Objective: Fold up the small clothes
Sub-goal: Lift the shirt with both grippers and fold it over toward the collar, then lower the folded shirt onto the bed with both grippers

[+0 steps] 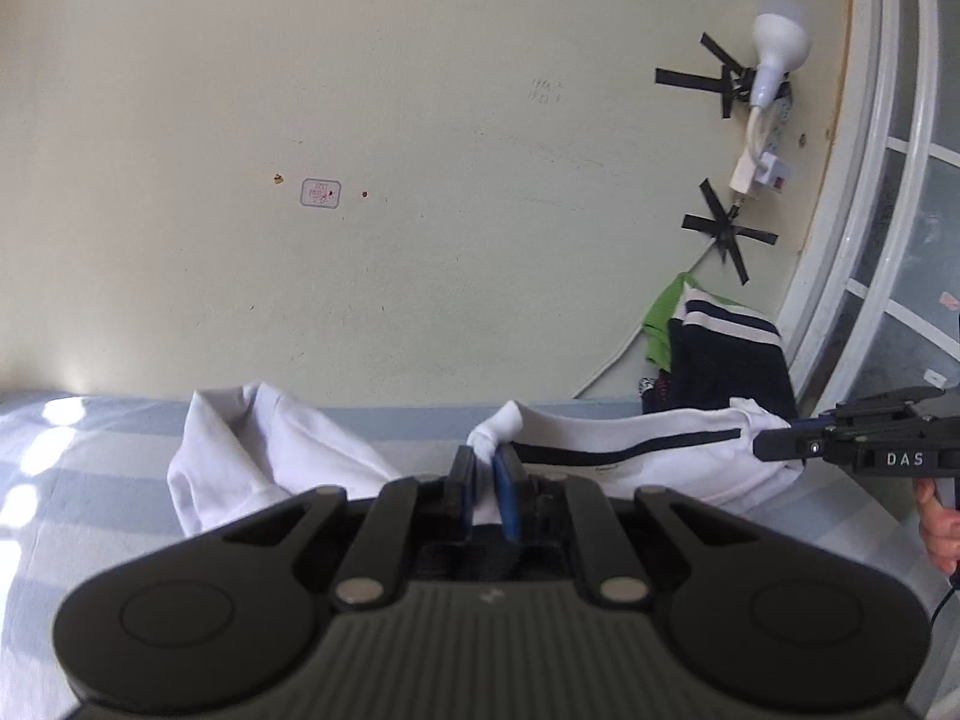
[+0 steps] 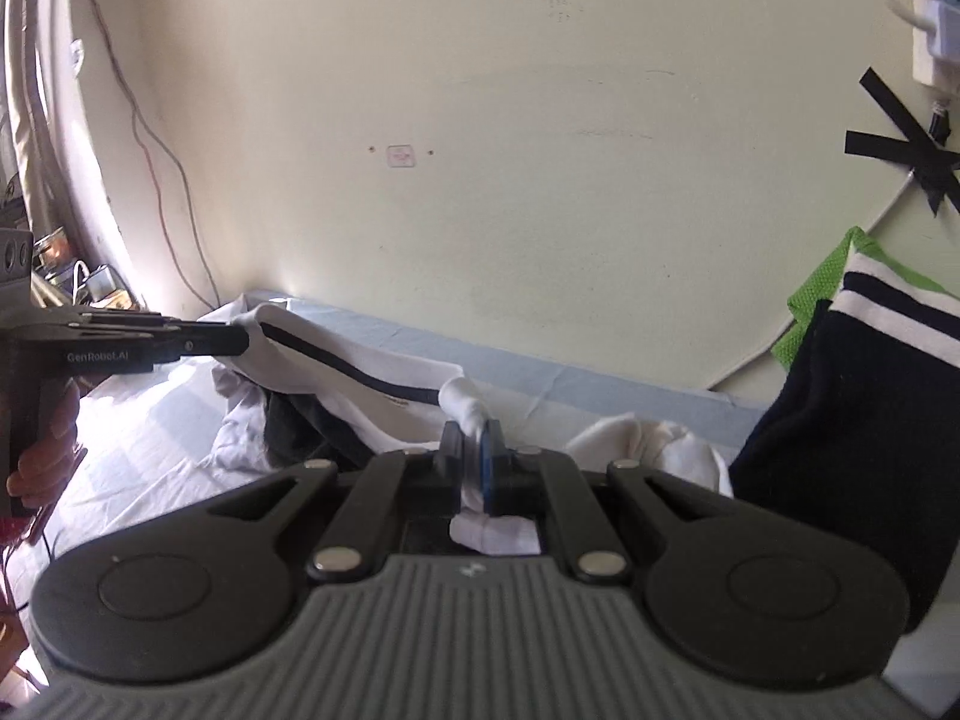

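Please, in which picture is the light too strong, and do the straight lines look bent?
Left wrist view: sun patches glare on the striped sheet at left; the window frame bows strongly, a fisheye effect. Right wrist view: the sheet under the white garment is washed out to white at left, and the bed edge curves; the near gripper body looks sharp.

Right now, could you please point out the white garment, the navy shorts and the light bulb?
white garment (image 1: 630, 456), left wrist view, stretched front panel.
navy shorts (image 2: 840, 432), right wrist view, dark leg fabric.
light bulb (image 1: 780, 39), left wrist view, white base cone.
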Tool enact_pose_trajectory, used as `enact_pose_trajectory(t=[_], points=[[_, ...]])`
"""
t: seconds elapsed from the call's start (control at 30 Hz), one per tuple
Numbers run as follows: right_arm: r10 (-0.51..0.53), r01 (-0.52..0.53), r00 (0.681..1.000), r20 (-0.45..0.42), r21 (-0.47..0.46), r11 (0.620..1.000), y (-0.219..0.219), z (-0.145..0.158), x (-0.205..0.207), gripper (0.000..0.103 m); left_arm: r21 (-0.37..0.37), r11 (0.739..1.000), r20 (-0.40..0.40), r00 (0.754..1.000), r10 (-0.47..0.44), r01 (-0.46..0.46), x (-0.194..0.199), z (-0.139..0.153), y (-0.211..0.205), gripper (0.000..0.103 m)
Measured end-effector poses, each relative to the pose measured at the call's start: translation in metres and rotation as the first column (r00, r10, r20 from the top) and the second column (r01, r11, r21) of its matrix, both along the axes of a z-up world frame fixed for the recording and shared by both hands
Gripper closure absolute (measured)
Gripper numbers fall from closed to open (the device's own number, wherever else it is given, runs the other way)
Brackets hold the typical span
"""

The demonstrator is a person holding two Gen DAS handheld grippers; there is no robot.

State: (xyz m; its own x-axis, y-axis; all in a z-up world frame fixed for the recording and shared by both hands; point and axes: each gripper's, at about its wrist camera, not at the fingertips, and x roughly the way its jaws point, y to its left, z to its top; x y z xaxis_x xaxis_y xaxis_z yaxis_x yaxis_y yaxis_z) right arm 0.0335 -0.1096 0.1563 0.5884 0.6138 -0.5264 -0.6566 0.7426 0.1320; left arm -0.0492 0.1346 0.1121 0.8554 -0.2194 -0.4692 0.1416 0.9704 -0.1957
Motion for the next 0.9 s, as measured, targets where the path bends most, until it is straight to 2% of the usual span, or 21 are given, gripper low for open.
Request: enact_pose_trajectory(t=[0.17, 0.23, 0.3, 0.4, 0.43, 0.5, 0.53, 0.57, 0.6, 0.63, 0.67, 0.73, 0.83, 0.9], points=[[-0.04, 0.04, 0.999, 0.005, 0.001, 0.999, -0.008, -0.043, -0.08, 0.094, -0.054, 0.999, -0.008, 1.0, -0.004, 0.004, -0.093, -0.023, -0.003, 0.095], [-0.078, 0.079, 0.997, -0.014, 0.025, 0.997, -0.013, -0.067, -0.112, 0.094, -0.085, 0.996, -0.051, 0.999, -0.004, -0.001, -0.123, -0.042, -0.003, 0.094], [-0.124, 0.125, 0.991, -0.05, 0.034, 0.992, -0.014, -0.093, -0.13, 0.094, -0.081, 0.997, -0.11, 0.994, 0.008, -0.017, -0.134, -0.062, -0.008, 0.09], [-0.18, 0.182, 0.977, -0.116, 0.011, 0.983, -0.014, -0.123, -0.139, 0.088, -0.102, 0.995, -0.2, 0.98, 0.0, -0.021, -0.148, -0.081, -0.003, 0.09], [-0.176, 0.182, 0.974, -0.145, 0.03, 0.983, -0.019, -0.125, -0.139, 0.087, -0.117, 0.993, -0.197, 0.98, -0.007, -0.017, -0.154, -0.078, 0.001, 0.089], [-0.15, 0.169, 0.977, -0.152, 0.123, 0.978, -0.037, -0.112, -0.145, 0.08, -0.112, 0.993, -0.124, 0.992, 0.024, -0.038, -0.17, -0.062, 0.011, 0.081], [-0.149, 0.168, 0.982, -0.121, 0.172, 0.971, -0.048, -0.1, -0.152, 0.071, -0.106, 0.992, -0.073, 0.996, 0.059, -0.067, -0.176, -0.051, 0.017, 0.071], [-0.167, 0.18, 0.983, -0.076, 0.205, 0.962, -0.057, -0.09, -0.156, 0.066, -0.108, 0.99, -0.037, 0.995, 0.092, -0.095, -0.18, -0.043, 0.025, 0.065], [-0.203, 0.205, 0.979, -0.029, 0.222, 0.953, -0.064, -0.079, -0.156, 0.058, -0.112, 0.985, -0.003, 0.991, 0.135, -0.135, -0.18, -0.035, 0.031, 0.056], [-0.251, 0.243, 0.968, 0.008, 0.23, 0.943, -0.071, -0.073, -0.155, 0.054, -0.108, 0.977, 0.006, 0.983, 0.186, -0.184, -0.173, -0.029, 0.036, 0.051], [-0.304, 0.29, 0.952, 0.027, 0.232, 0.928, -0.076, -0.069, -0.151, 0.051, -0.097, 0.964, -0.009, 0.969, 0.247, -0.247, -0.166, -0.029, 0.044, 0.051], [-0.381, 0.365, 0.924, 0.014, 0.261, 0.894, -0.084, -0.067, -0.136, 0.04, -0.073, 0.936, -0.049, 0.938, 0.342, -0.345, -0.154, -0.033, 0.056, 0.05], [-0.39, 0.398, 0.916, -0.091, 0.312, 0.863, -0.085, -0.084, -0.109, 0.035, -0.076, 0.928, -0.141, 0.925, 0.352, -0.365, -0.139, -0.055, 0.07, 0.047], [-0.356, 0.387, 0.922, -0.152, 0.311, 0.868, -0.078, -0.102, -0.098, 0.038, -0.079, 0.939, -0.212, 0.926, 0.312, -0.334, -0.129, -0.071, 0.072, 0.06]])
